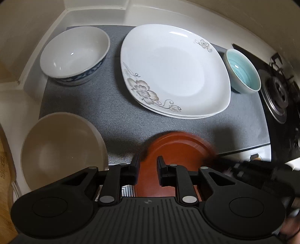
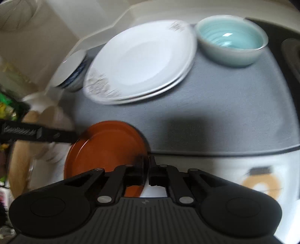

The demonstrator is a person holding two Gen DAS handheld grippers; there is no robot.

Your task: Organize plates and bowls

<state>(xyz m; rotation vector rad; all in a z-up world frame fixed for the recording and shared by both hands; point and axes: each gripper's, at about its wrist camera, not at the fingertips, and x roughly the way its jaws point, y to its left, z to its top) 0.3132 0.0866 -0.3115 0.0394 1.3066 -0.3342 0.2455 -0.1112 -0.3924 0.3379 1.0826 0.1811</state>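
A red-brown plate [image 1: 178,150] [image 2: 106,148] hangs over the front edge of the grey mat [image 1: 105,112]. My right gripper [image 2: 148,169] is shut on its near right rim. My left gripper [image 1: 148,167] is open with its jaws over the plate's left part; one of its fingers [image 2: 54,135] reaches the plate's left rim in the right wrist view. Two stacked white floral plates [image 1: 174,71] [image 2: 142,62] lie mid-mat. A blue-rimmed white bowl [image 1: 75,54] sits far left, a teal bowl [image 1: 243,73] [image 2: 230,41] far right, and a beige bowl [image 1: 61,150] near left.
A gas stove burner [image 1: 279,93] lies right of the mat. White counter walls [image 1: 93,16] close the back and left. A wooden board [image 2: 20,150] stands at the left, past the counter edge.
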